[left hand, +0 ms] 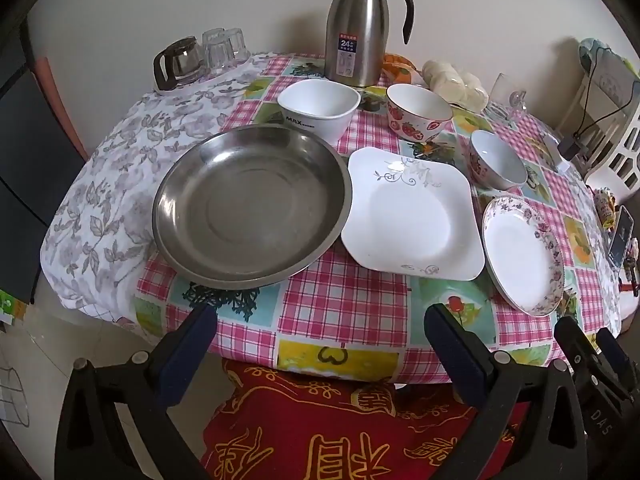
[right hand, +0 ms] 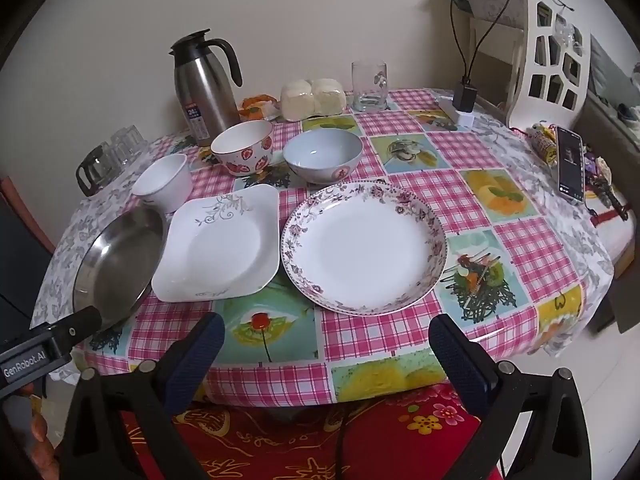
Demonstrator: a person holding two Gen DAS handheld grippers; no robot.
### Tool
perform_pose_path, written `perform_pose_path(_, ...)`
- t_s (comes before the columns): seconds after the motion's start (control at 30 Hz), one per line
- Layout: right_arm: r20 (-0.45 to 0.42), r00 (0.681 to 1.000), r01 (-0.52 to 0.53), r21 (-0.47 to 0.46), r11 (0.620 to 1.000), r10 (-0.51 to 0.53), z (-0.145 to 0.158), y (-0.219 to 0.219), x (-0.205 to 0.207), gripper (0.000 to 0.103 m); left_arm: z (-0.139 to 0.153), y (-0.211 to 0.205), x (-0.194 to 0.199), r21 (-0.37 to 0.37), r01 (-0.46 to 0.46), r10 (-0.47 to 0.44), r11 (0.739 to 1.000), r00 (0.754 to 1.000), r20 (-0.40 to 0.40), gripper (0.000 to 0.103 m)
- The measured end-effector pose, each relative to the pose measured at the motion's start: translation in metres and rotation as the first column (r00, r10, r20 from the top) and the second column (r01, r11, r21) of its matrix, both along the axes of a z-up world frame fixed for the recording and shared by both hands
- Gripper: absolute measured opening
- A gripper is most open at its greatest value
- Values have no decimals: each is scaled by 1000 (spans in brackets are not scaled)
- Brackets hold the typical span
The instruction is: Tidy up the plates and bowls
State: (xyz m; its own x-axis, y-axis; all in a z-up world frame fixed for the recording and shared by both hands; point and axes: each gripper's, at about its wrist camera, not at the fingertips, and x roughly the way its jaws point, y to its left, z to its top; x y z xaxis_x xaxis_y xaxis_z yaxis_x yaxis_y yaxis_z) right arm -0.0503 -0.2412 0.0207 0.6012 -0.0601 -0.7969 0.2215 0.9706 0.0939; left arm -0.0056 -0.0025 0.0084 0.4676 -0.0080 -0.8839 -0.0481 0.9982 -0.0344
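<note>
Across the round table (right hand: 472, 216), nothing's been stacked yet: three plates are laid in a front row, steel dish (left hand: 250, 204), square plate (left hand: 412, 216), floral plate (right hand: 364, 248), edges close or touching, probably so each can be lifted easily. Behind them, the white bowl (left hand: 318, 106), strawberry bowl (right hand: 244, 146) and pale blue bowl (right hand: 322, 154) are lined up. Both the left gripper (left hand: 320, 344) and right gripper (right hand: 326, 354) are held spread wide and empty, short of the table edge. Checked plastic cloth is used, with a thermos (left hand: 356, 28) parked by the wall and a phone (right hand: 570, 164) to the right.
</note>
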Motion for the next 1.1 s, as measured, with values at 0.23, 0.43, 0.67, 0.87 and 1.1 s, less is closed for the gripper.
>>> perform_pose_path(0.23,8,1000,-3,-18,1000,4,2,2,-1,103,0,0,-1,11,-2,2,1000,1000,-2,103)
perform_pose_path(0.43,10,1000,-3,-18,1000,3,1,2,-2,103,-2,1,0,14,-6,6,1000,1000,-10,103)
perform_pose_path(0.67,10,1000,-2,-18,1000,2,1,2,-1,103,-4,3,0,11,-8,9,1000,1000,-18,103)
perform_pose_path(0.87,10,1000,-1,-18,1000,1,1,2,-1,103,-4,3,1,11,-10,10,1000,1000,-20,103)
perform_pose_path(1.1,10,1000,-1,-17,1000,1,1,2,-1,103,-7,5,2,4,-16,17,1000,1000,-23,103)
